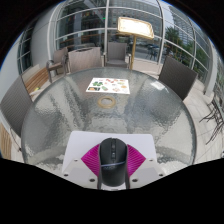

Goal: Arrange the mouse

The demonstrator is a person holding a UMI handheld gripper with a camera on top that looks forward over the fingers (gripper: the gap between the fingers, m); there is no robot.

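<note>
Black mouse [113,160], glossy, grey scroll wheel, is clasped between both magenta pads of the hand-held gripper [113,163], above the round glass bench [60,115].

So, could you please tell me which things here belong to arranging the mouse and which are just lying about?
Job:
- mouse, held between the fingers
- gripper
- table, round, glass-topped

Lying about:
- paper with coloured patches, at the table's far side
- chairs around the table

Soft daylight, strong fisheye edge distortion
</note>
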